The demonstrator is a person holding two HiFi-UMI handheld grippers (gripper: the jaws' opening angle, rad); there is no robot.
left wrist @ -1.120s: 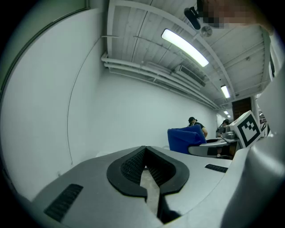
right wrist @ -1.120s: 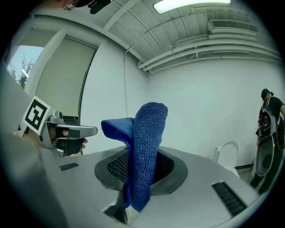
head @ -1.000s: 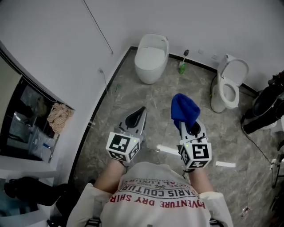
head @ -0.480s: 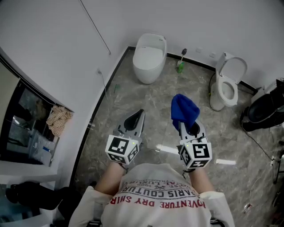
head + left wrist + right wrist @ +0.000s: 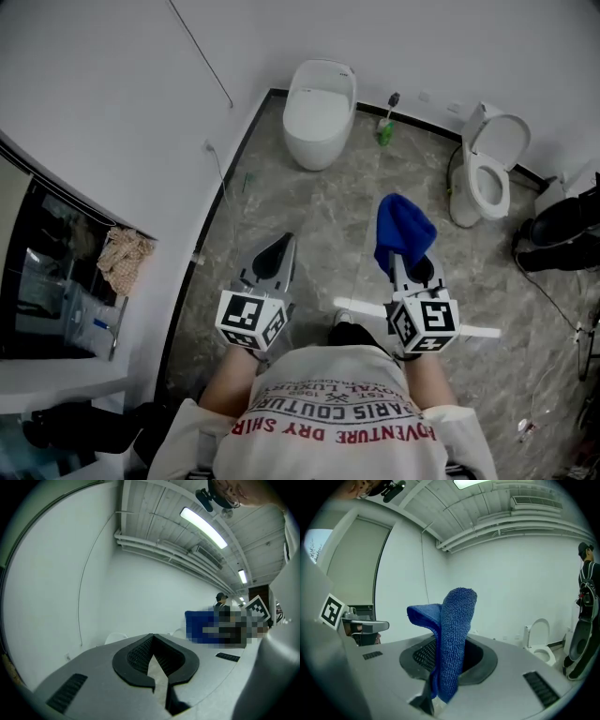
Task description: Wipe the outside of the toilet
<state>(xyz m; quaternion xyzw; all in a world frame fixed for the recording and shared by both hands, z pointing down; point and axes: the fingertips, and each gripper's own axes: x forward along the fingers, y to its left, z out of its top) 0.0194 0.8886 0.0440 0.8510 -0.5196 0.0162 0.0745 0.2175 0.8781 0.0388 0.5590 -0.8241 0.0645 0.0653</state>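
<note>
A blue cloth stands up out of my right gripper, which is shut on it; in the right gripper view the blue cloth is pinched between the jaws. My left gripper is shut and holds nothing; the left gripper shows only pads pressed together. Two white toilets stand far ahead against the back wall: a closed, rounded toilet at the left and a toilet with its lid raised at the right, also visible as the open toilet. Both grippers are well short of them.
A green toilet brush stands between the toilets. A white wall runs along the left, with a dark-framed window and a crumpled rag. Black equipment and cables lie at the right. Grey marble floor stretches ahead.
The view has shifted slightly forward and right; both grippers sit a little lower and wider apart in the head view. The cloth stays held in the right gripper.
</note>
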